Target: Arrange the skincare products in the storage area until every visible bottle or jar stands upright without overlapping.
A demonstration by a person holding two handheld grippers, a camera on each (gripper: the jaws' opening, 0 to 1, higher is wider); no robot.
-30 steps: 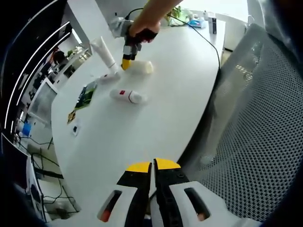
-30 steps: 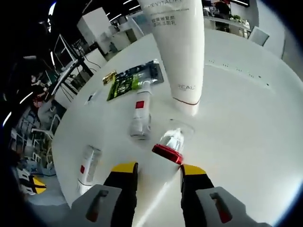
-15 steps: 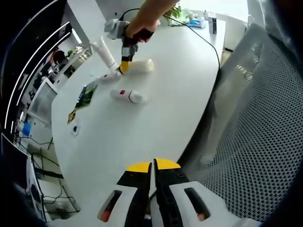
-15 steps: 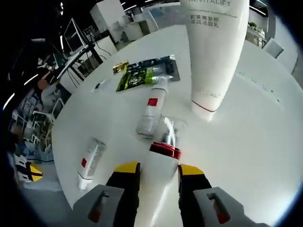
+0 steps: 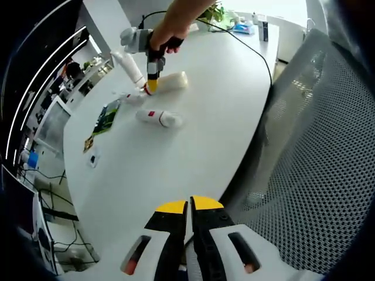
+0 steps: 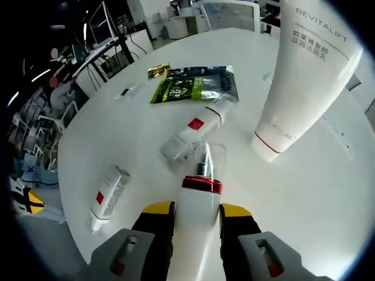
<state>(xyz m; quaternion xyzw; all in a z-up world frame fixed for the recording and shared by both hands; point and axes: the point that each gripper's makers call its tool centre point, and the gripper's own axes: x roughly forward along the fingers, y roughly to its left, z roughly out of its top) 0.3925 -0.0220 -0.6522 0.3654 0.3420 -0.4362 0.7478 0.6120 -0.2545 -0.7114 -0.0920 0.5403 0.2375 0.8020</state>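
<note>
REVITALIFT tube [image 6: 304, 76] stands beside the red-collared bottle [image 6: 198, 202].

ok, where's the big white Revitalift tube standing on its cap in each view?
Left gripper view: tall white tube stands far up the white table, upper left, beside the right gripper.
Right gripper view: it fills the upper right, cap down, leaning in the picture.
Shared landmark: green sachet lying flat on the table.

The right gripper [image 6: 194, 212] straddles a lying red-collared pump bottle [image 6: 197, 201] between its fingers.
</note>
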